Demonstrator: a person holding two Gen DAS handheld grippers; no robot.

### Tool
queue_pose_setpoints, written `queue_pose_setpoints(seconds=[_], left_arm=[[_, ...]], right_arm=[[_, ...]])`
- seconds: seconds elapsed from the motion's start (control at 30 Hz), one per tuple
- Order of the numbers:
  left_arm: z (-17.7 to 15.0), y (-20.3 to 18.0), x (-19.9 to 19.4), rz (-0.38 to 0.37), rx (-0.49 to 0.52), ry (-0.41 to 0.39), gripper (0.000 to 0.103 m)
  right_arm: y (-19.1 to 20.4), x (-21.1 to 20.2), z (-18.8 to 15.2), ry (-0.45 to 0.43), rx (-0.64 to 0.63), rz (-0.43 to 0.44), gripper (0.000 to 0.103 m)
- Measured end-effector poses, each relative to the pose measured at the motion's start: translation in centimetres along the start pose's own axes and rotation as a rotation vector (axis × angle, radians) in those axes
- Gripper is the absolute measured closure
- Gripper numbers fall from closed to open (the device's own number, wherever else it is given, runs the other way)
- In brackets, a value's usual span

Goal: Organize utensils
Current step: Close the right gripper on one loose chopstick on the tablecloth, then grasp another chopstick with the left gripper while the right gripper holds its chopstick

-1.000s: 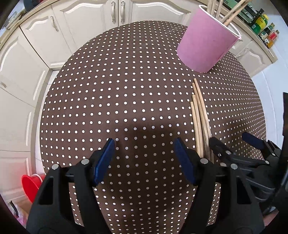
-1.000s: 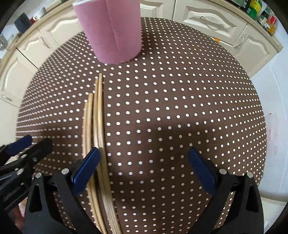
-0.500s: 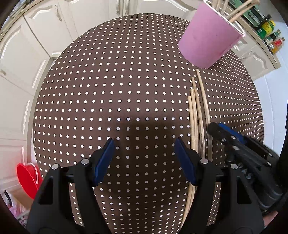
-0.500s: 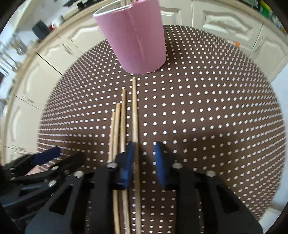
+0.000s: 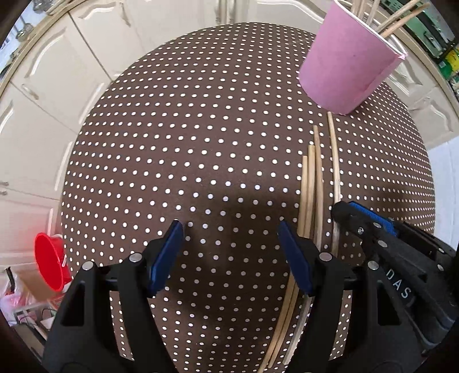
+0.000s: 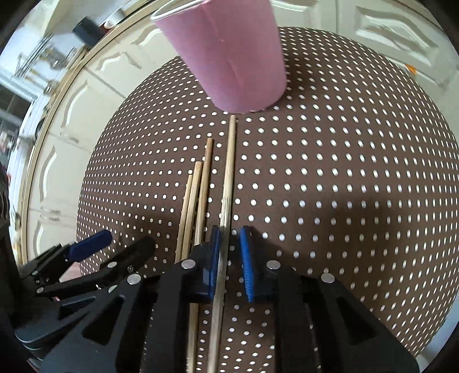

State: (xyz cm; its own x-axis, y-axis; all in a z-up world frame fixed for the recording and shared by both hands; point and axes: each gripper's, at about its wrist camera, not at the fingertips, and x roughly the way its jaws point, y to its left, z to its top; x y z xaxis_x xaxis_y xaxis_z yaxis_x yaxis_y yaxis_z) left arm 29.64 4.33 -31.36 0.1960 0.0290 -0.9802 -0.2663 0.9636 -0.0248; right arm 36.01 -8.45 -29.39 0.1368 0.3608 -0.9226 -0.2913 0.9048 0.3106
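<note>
A home kitchen: cream panelled cabinets point(image 5: 71, 86), polka-dot tablecloth point(image 5: 200, 143).

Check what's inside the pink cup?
Several wooden chopsticks stick up out of the pink cup in the left wrist view. Its wall hides their lower ends and the bottom.

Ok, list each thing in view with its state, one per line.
Cup: upright, chopsticks inside.
Long chopstick: on the table, between the right gripper's jaws.
Other three chopsticks: flat on the table, side by side.
Right gripper: opening, one pad off the stick.
Left gripper: open, empty.
</note>
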Motion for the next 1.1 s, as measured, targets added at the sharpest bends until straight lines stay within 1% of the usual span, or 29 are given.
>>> queue_pose_setpoints(seconds=[0.13, 0.2, 0.27, 0.33, 0.37, 0.47, 0.53, 0.6, 0.7, 0.77, 0.9, 1.03, 1.1], left_arm=[[-0.8, -0.2, -0.6, 0.018, -0.022, -0.004, 0.035], [-1.2, -0.1, -0.6, 0.016, -0.029, 0.005, 0.035], [-0.9, 0.3, -1.0, 0.017, -0.032, 0.017, 0.035], [-1.1, 0.0, -1.3, 0.021, -0.025, 0.008, 0.035], [-1.2, 0.0, -1.4, 0.013, -0.02, 0.004, 0.035], [-1.1, -0.5, -1.5, 0.005, -0.013, 0.012, 0.035], [-1.2, -1.1, -1.5, 0.0, -0.006, 0.02, 0.035], [-1.3, -1.7, -1.4, -0.011, 0.005, 0.026, 0.035], [-1.3, -2.4, -1.0, -0.008, 0.015, 0.036, 0.035], [-1.3, -3.0, -0.5, 0.023, 0.025, 0.054, 0.034], [-1.1, -4.0, -0.2, 0.007, 0.032, 0.048, 0.03], [-0.6, -5.2, 0.6, 0.061, 0.064, 0.07, 0.028], [-0.2, -5.9, 0.5, 0.062, 0.053, 0.061, 0.027]], right_arm=[[1.7, 0.8, 0.9, 0.039, -0.046, -0.023, 0.089], [2.4, 1.4, 1.4, 0.049, -0.069, -0.033, 0.09], [2.8, 1.7, 1.5, 0.044, -0.087, -0.045, 0.092], [3.0, 1.9, 1.3, 0.036, -0.102, -0.039, 0.094], [2.6, 1.9, 1.2, 0.034, -0.094, -0.024, 0.095], [-0.2, 1.8, 0.9, 0.045, 0.043, 0.115, 0.098], [-1.4, 1.9, 0.8, 0.059, 0.091, 0.172, 0.098], [-1.8, 1.7, 0.4, 0.062, 0.109, 0.175, 0.098], [-2.3, 1.4, 0.0, 0.07, 0.117, 0.168, 0.098], [-2.6, 1.3, -0.4, 0.076, 0.124, 0.173, 0.098], [-2.8, 1.0, -0.6, 0.076, 0.134, 0.172, 0.098], [-4.0, -0.4, -1.6, 0.072, 0.158, 0.152, 0.098], [-4.4, -0.7, -2.0, 0.065, 0.177, 0.143, 0.098]])
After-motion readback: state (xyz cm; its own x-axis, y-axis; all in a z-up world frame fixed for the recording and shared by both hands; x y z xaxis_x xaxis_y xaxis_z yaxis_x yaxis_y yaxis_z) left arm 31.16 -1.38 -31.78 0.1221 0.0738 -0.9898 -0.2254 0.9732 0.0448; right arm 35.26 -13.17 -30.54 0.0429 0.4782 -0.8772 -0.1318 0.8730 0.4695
